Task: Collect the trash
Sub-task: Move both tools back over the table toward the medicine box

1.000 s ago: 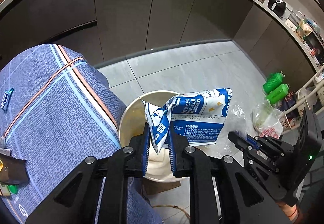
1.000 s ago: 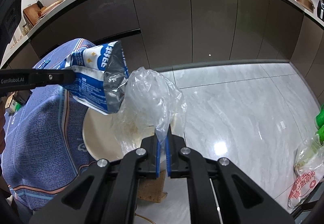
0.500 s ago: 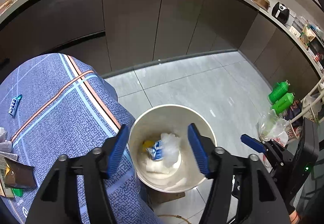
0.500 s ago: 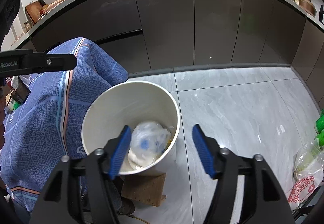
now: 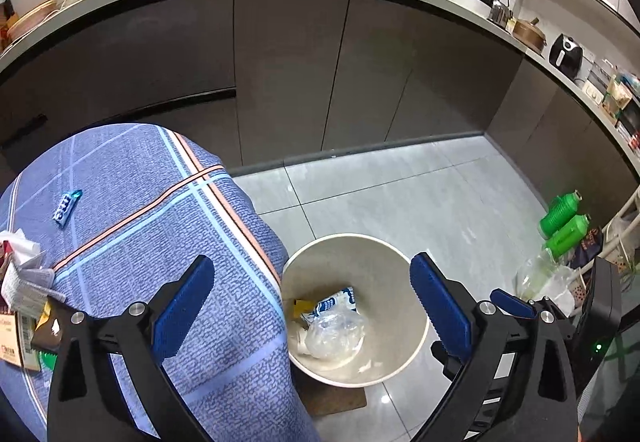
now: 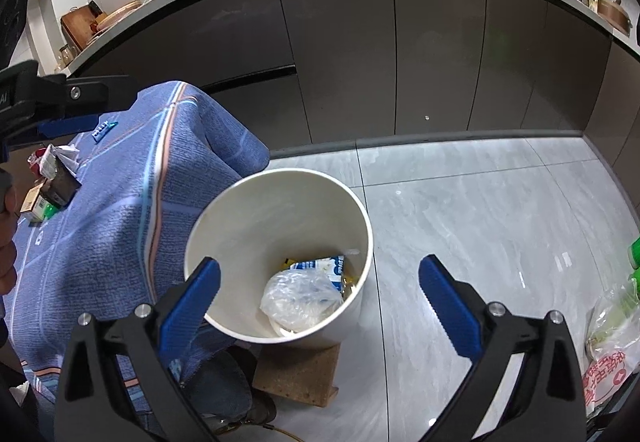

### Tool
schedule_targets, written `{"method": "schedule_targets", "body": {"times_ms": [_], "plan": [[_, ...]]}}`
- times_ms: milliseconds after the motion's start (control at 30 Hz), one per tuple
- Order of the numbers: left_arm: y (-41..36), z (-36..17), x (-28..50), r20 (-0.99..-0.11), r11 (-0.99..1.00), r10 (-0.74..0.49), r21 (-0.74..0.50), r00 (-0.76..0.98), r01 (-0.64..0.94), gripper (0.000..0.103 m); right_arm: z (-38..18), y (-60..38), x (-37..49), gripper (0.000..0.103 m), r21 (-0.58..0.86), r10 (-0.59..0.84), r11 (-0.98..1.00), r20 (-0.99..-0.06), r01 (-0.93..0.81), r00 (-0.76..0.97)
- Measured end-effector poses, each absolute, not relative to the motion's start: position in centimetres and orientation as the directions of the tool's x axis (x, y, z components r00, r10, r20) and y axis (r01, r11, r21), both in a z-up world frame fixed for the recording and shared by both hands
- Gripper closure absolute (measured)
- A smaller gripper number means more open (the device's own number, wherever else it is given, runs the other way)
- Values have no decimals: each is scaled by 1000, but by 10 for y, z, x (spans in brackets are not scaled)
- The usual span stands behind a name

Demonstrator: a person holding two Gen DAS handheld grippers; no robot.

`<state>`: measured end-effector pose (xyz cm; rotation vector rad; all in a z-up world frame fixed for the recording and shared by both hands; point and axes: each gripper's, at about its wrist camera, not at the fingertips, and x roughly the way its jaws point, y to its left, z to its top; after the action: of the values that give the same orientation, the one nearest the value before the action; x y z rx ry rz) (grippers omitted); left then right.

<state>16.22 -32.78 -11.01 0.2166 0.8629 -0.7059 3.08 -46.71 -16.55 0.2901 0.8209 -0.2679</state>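
1. The left tool [image 5: 312,298] is seen spread wide over the white bin [image 5: 404,370]; its jaws have just been opening, nothing between them.
2. The right tool [image 6: 320,292] is likewise spread, jaws just opened and empty.
3. A clear plastic bag [image 6: 298,300] and a blue-and-white wrapper [image 6: 326,266] are found inside the bin, the wrapper at the bag's 1 o'clock.
4. More litter [image 5: 24,306] is left on the blue-clothed desk [image 5: 140,226], at the bin's 9 o'clock.

Both grippers' jaws have just been opening and now stand wide with nothing between them. The blue-and-white packet [image 5: 335,304], earlier in the left gripper [image 5: 312,306], and the clear bag [image 6: 298,300], earlier in the right gripper [image 6: 320,300], now lie inside the bin [image 6: 276,210].
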Motion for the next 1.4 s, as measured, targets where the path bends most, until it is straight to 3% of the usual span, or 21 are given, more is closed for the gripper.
{"method": "schedule_targets", "body": {"times_ms": [333, 567, 1033, 1400], "plan": [[-280, -87, 148, -735, 797, -473, -122, 486, 592, 9, -135, -446, 29, 3, 157, -96, 942, -720, 296, 687], [-237, -66, 131, -708, 866, -386, -58, 591, 497, 8, -113, -416, 35, 3, 114, -85, 967, -695, 226, 714], [-124, -71, 110, -717, 943, -276, -74, 640, 324, 8, -84, -368, 45, 3, 97, -4, 991, -672, 93, 741], [-21, -81, 119, -741, 975, -218, -190, 635, 112, 8, -67, -303, 74, 3, 121, 148, 989, -659, -90, 737]]}}
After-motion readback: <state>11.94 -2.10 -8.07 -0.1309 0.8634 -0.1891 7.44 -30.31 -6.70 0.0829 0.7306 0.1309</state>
